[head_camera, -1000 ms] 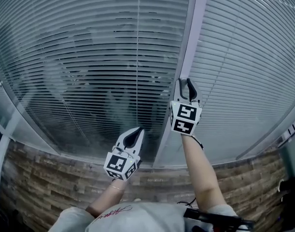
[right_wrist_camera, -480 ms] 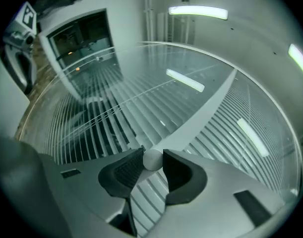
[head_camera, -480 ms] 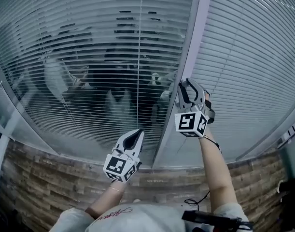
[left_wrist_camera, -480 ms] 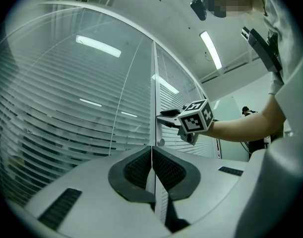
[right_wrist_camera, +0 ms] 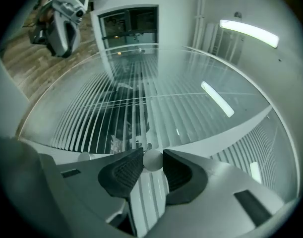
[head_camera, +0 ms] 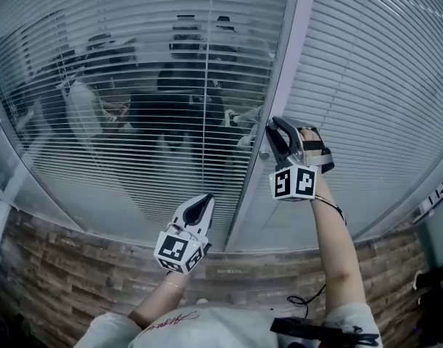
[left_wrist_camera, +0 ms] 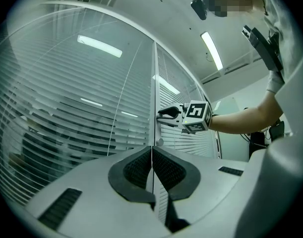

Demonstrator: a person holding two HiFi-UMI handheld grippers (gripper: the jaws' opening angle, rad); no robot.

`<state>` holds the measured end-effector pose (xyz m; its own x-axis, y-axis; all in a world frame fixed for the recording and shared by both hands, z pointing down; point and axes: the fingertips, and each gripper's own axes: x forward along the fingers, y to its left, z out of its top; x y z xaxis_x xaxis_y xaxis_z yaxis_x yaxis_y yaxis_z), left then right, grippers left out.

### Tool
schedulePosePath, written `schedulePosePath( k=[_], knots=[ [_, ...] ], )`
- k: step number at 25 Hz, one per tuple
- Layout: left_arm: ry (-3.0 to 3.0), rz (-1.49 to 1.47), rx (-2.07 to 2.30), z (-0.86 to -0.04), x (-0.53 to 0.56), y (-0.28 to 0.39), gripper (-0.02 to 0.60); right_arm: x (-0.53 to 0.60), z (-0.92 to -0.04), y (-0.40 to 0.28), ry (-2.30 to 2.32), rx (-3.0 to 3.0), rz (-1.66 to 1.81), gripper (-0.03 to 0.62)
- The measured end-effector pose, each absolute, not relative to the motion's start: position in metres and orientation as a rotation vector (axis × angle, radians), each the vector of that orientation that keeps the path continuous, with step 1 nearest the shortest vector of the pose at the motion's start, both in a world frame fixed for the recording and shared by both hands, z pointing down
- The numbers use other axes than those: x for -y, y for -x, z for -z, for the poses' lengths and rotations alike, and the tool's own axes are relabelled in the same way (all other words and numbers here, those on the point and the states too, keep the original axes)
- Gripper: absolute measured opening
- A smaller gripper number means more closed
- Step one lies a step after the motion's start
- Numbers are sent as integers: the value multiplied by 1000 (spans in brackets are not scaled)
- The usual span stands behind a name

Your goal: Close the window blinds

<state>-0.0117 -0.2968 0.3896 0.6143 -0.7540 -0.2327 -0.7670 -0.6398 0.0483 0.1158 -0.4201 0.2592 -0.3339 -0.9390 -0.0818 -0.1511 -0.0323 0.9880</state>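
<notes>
The left window blinds point(head_camera: 134, 122) hang behind glass with their slats tilted part-way, so a room shows through. The right blinds point(head_camera: 381, 85) look nearly solid. Between them runs a pale frame post point(head_camera: 283, 64). My right gripper point(head_camera: 273, 127) points at the post and is shut on a small white round knob point(right_wrist_camera: 152, 158), which sits between both pads. It also shows in the left gripper view point(left_wrist_camera: 163, 115). My left gripper point(head_camera: 204, 201) hangs lower and to the left, just short of the glass, shut with nothing in it point(left_wrist_camera: 152, 167).
A second small knob point(left_wrist_camera: 160, 143) sits on the post just below the gripped one. Dark chairs and a desk point(head_camera: 170, 114) stand in the room behind the glass. A wood-pattern floor point(head_camera: 76, 259) runs along the foot of the partition.
The right gripper has rolled about a quarter turn on the knob. The left blinds' slats have tilted and more of the room behind shows through. The left gripper has not moved.
</notes>
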Motion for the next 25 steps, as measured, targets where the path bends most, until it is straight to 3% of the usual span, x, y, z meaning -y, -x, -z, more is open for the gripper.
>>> schedulePosePath(
  k=[6,10,13,19,23,25],
  knots=[
    [2773,-359,-1294,-390,293,7,18,420,-267,-116,-947,1413,1521,132],
    [2772,-362,-1296,-389,292,7,18,418,-263,-116,-1110,1480,1480,132],
    [2773,-362,-1297,-388,293,7,18,411,-252,-125,-1551,1814,1232,173],
    [2789,-352,-1315,-396,295,9,18,415,-246,-128,-2055,2435,499,175],
    [2787,-352,-1314,-395,294,10,18,420,-244,-132,-2225,2432,357,173],
    [2780,-347,-1316,-395,294,13,18,421,-244,-136,-2266,2377,393,142]
  ],
)
